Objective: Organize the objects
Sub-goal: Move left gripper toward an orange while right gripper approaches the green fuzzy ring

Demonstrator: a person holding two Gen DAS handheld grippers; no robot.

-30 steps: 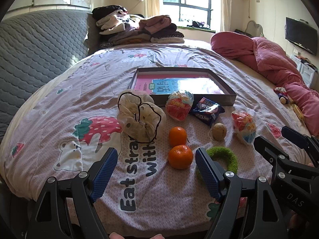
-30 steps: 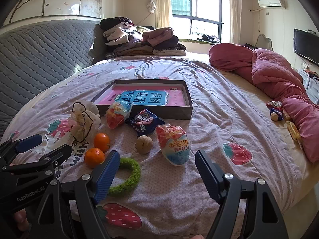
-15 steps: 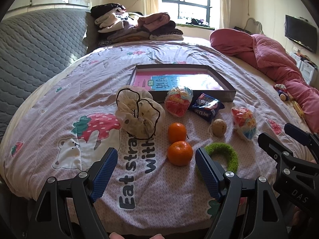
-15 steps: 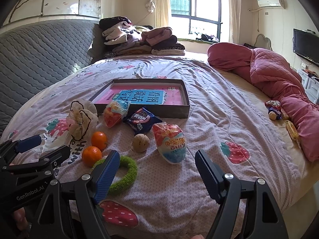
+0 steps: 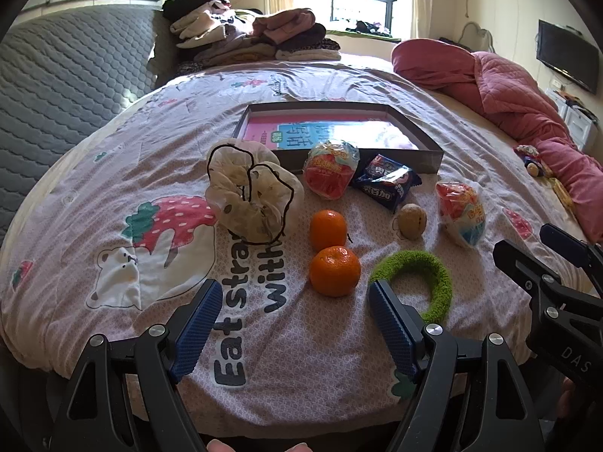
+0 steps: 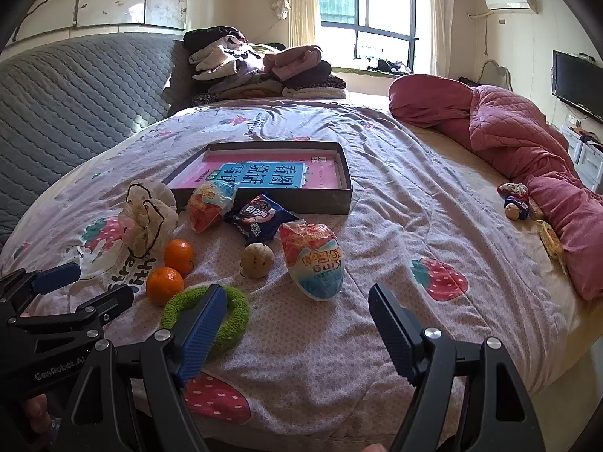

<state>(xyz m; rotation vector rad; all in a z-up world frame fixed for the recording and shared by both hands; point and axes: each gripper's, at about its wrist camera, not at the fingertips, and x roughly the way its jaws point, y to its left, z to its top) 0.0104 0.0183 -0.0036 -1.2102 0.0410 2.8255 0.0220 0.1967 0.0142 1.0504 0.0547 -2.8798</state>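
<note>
A shallow grey box (image 5: 429,158) (image 6: 341,173) with a pink and blue book inside lies on the bed. In front of it lie a cream scrunchie (image 5: 252,192) (image 6: 147,222), two snack eggs (image 5: 331,169) (image 5: 461,213) (image 6: 314,260), a dark blue snack pack (image 5: 386,182) (image 6: 260,216), a small brown ball (image 5: 412,221) (image 6: 257,260), two oranges (image 5: 334,271) (image 5: 328,228) (image 6: 164,285) and a green ring (image 5: 418,284) (image 6: 233,312). My left gripper (image 5: 292,324) is open, near the front orange. My right gripper (image 6: 297,324) is open, its left finger over the ring.
Folded clothes (image 5: 245,37) are piled at the bed's far end. A pink quilt (image 6: 527,139) lies along the right side with small toys (image 6: 514,201) beside it. A grey padded headboard (image 5: 68,86) stands at left. The bed's front edge runs just under both grippers.
Both grippers have crept forward and slightly lower toward the objects; the items look a little larger. Nothing on the bed has moved.
</note>
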